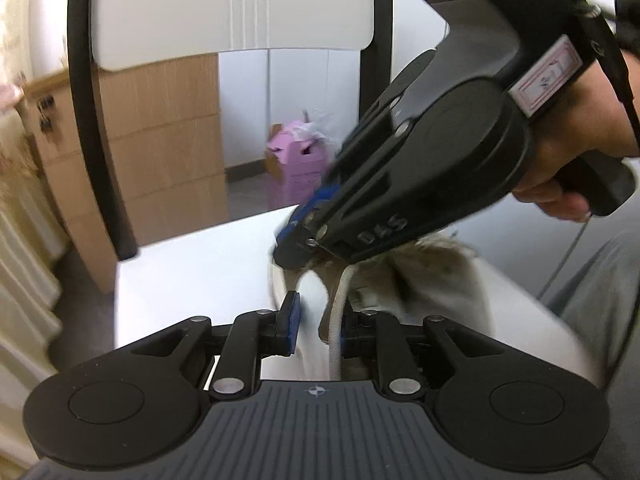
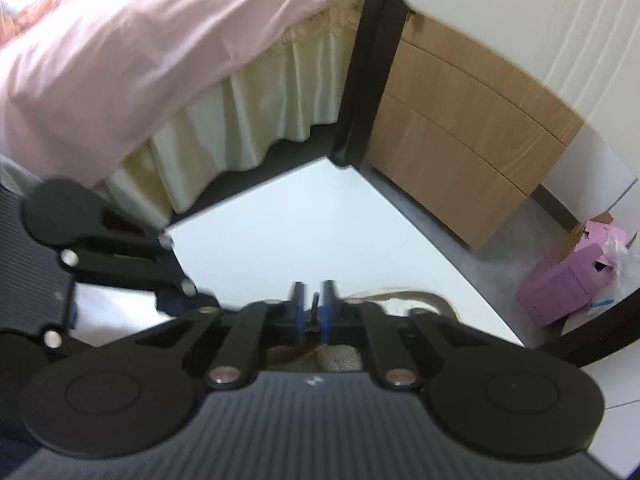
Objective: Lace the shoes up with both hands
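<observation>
— Left wrist view first: where is the shoe [image 1: 420,280]?
— On the white chair seat [image 1: 192,280], which serves as the counter, just ahead of the left gripper [image 1: 318,320]. Its long axis seems to run away from the camera, but blur and the right gripper [image 1: 298,246] above it hide which end is the toe. A pale lace [image 1: 340,304] runs up from beside the left gripper's right finger.
— And the left gripper's state?
— Parted, fingers well apart; the lace lies against one pad, not pinched.
— What else shows only here?
— A hand [image 1: 576,160] on the right gripper's handle, and fuzzy lining at the shoe's collar.
— Right wrist view?
— The shoe [image 2: 400,300] is mostly hidden behind the right gripper [image 2: 312,308], only a pale edge and some lining visible. The fingers stand nearly together with a dark, thin thing between them; whether it is gripped I cannot tell. The left gripper [image 2: 180,300] enters blurred from the left. A pink bed cover [image 2: 140,60] appears only here.
</observation>
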The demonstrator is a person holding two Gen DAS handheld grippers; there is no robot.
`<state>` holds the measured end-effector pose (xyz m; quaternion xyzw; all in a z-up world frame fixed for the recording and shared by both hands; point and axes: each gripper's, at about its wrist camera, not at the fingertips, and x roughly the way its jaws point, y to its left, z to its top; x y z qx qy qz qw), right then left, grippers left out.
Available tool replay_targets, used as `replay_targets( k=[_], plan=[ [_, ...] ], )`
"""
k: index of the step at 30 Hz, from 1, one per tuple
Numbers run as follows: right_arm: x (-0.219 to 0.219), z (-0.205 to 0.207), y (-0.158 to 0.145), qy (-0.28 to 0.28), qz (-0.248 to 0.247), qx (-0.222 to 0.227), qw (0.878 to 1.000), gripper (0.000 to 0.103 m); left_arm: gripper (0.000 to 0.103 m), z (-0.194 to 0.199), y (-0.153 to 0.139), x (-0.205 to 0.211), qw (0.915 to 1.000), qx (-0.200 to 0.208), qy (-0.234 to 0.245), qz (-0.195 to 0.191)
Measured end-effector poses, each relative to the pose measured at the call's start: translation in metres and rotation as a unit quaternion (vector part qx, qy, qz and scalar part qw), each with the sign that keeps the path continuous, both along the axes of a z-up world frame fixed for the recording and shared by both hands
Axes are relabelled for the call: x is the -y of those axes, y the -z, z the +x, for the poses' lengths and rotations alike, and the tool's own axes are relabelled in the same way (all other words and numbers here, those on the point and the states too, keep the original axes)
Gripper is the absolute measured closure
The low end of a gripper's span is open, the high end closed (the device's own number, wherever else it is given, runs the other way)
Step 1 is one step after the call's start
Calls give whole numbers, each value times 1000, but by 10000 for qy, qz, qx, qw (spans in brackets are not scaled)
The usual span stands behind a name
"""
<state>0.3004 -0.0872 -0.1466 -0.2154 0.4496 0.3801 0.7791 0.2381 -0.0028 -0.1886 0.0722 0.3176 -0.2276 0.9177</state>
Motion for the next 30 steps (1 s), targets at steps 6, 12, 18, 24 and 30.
replay_targets(
  k=[6,12,18,24,30],
  plan=[
    [-9,-2,-9,170,278,256,9991,100,86,-2,1,5,9998,67,127,133],
    [-21,6,-46,273,1063,485,9928,100,86,-1,1,4,9999,19,76,74],
    [-13,11,-45,397,934,203,9946,85,85,4,1,-4,9997,-126,-69,-216],
    [-6,16,-43,521,795,-83,9954,57,85,4,-1,-9,9990,-230,-132,-346],
    [-16,9,-6,427,-29,-208,9989,66,85,-2,-1,-11,9988,-309,-93,-373]
  ],
)
